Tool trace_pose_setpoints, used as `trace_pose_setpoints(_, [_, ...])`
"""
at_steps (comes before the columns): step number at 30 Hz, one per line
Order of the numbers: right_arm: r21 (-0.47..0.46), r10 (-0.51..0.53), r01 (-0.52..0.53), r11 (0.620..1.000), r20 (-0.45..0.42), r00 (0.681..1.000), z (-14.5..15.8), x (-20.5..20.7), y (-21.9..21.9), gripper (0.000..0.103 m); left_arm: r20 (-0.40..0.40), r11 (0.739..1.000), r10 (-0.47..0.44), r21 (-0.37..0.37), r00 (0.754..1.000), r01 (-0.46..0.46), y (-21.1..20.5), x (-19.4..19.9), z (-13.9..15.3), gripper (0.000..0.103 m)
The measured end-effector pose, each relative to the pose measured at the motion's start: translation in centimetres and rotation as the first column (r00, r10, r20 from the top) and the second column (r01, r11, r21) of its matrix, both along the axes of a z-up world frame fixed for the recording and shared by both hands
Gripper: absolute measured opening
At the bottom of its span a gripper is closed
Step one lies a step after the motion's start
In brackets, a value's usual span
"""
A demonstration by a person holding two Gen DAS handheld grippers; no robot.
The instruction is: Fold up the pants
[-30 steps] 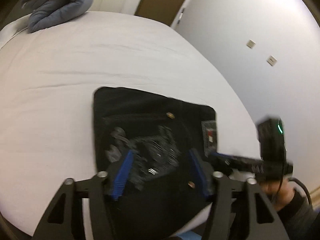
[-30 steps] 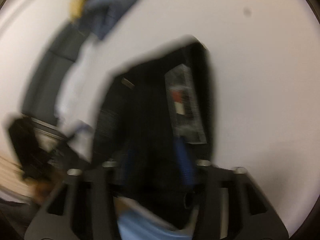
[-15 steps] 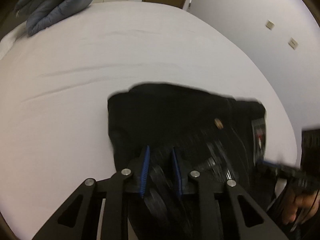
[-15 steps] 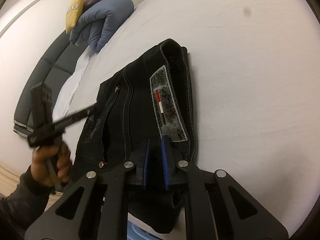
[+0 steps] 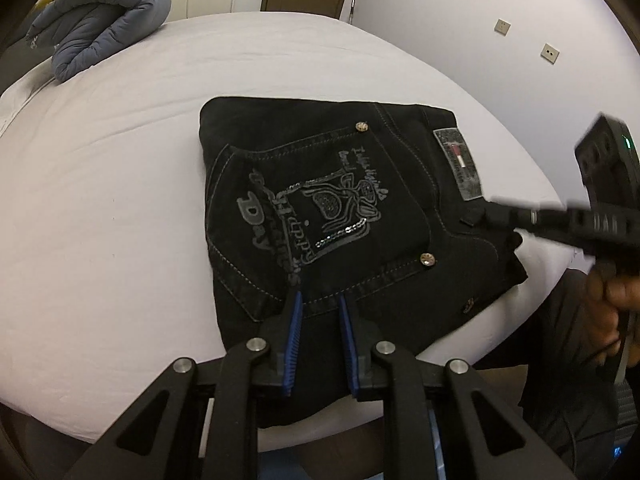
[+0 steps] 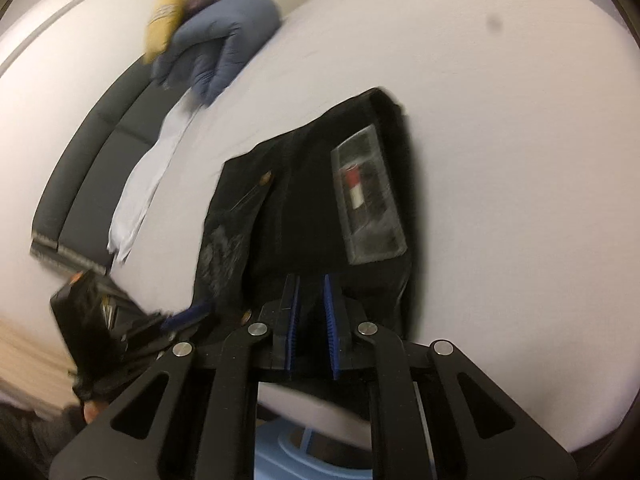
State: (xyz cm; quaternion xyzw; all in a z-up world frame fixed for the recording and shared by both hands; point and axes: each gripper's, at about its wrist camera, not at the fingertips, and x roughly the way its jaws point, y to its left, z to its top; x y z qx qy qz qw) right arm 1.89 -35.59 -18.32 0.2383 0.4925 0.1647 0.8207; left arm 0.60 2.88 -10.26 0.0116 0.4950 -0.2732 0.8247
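Black pants [image 5: 328,216] now lie square | left gripper [image 5: 319,300], right gripper [image 6: 310,284] both narrowed, pinching near hem

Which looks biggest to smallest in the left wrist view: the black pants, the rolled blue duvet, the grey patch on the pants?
1. black pants
2. rolled blue duvet, though it lies farther from the camera, so it may really be bulkier than it looks
3. grey patch, clearly the smallest
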Motion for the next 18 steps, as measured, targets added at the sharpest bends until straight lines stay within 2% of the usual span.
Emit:
trace_pose_setpoints(1, [0.015,0.000,0.000,1.000,-0.008,1.000,-1.1,-0.4,0.0,0.010,0.002,1.000,0.001,-0.002,1.000,-0.001,-0.3,0.1,-0.3,0.020])
trace_pose_setpoints(3, [0.087,-0.014,0.009,0.996,0.060,0.998,-2.7,-1.5,-0.6,0.010,0.019,1.000,-0.005,-0.005,1.000,0.005,-0.3,-0.1,-0.9,0.020])
trace_pose_setpoints(5, [0.086,-0.002,-0.009,0.996,0.126,0.992,-3.1,-2.1,-0.7,0.010,0.029,1.000,-0.012,-0.008,0.999,0.013,0.1,-0.5,-1.2,0.020])
trace_pose_setpoints(9, [0.064,0.001,-0.007,0.998,0.094,0.996,-2.2,-1.6,-0.6,0.010,0.013,1.000,-0.002,-0.028,1.000,0.002,1.1,-1.0,-0.9,0.020])
trace_pose_setpoints(10, [0.080,-0.011,0.004,0.997,0.077,0.997,-1.7,-1.6,-0.7,0.013,0.012,1.000,0.001,-0.030,1.000,0.000,1.5,-1.0,-0.7,0.020])
trace_pose_setpoints(12, [0.109,-0.034,0.026,0.994,0.072,0.997,-0.1,-1.5,-1.1,0.013,0.006,0.999,0.012,-0.032,1.000,-0.012,2.1,-0.8,0.2,0.021])
trace_pose_setpoints(13, [0.107,-0.042,0.032,0.994,0.088,0.995,0.7,-1.6,-1.3,0.013,0.009,0.999,0.023,-0.042,1.000,-0.022,2.6,-0.7,0.8,0.029])
trace_pose_setpoints(14, [0.102,-0.048,0.035,0.994,0.127,0.991,1.9,-1.9,-1.6,0.014,0.027,0.998,0.042,-0.046,0.999,-0.040,3.1,-0.7,1.6,0.050])
trace_pose_setpoints(15, [0.087,-0.057,0.044,0.995,0.153,0.987,2.8,-2.0,-1.9,0.014,0.058,0.997,0.071,-0.028,0.996,-0.069,3.8,-0.5,2.6,0.063])
trace_pose_setpoints(16, [0.071,-0.069,0.057,0.996,0.170,0.983,3.5,-1.9,-2.3,0.016,0.092,0.995,0.103,-0.012,0.990,-0.103,4.3,-0.3,3.4,0.086])
trace_pose_setpoints(17, [0.059,-0.079,0.069,0.996,0.182,0.980,4.0,-1.7,-2.7,0.020,0.127,0.990,0.141,-0.011,0.982,-0.141,5.2,0.1,4.3,0.098])
trace_pose_setpoints(18, [0.053,-0.093,0.085,0.995,0.186,0.978,4.3,-1.1,-3.4,0.035,0.142,0.987,0.163,-0.019,0.976,-0.162,5.6,0.2,4.9,0.101])
